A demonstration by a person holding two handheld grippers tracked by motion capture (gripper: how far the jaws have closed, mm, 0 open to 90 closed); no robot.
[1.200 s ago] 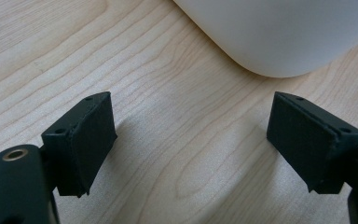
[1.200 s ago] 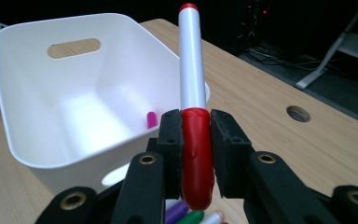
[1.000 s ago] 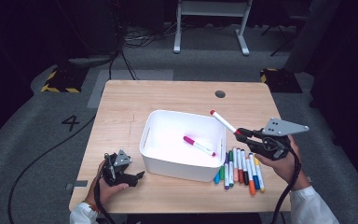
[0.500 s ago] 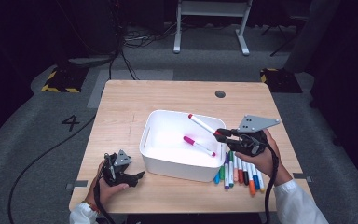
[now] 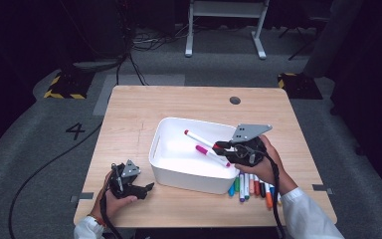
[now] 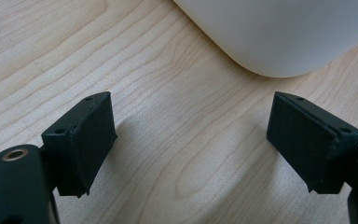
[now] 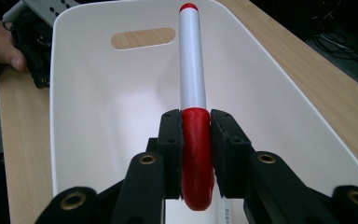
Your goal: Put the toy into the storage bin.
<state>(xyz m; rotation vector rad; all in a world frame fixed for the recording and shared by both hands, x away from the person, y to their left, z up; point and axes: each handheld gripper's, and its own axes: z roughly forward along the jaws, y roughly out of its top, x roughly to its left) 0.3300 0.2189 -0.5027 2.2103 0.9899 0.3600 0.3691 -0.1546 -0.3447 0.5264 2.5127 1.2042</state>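
Red-capped marker (image 7: 192, 84): a slim white barrel with a red cap at the gripped end and a red tip at the far end; judged light, rigid and smooth, liable to pivot or slip if pinched near one end, best taken across the cap or mid-barrel. It was clamped by its cap between the pads of the right gripper (image 5: 219, 146), jaws drawn narrow on it, barrel pointing onward over the open white bin (image 5: 165, 130), above a magenta-capped marker (image 5: 211, 155) lying inside. Row of loose markers (image 5: 251, 186) lay just beside the bin's near-right corner. Left gripper (image 6: 191, 140) rested on the wooden table (image 5: 129, 109), jaws wide, holding nothing.
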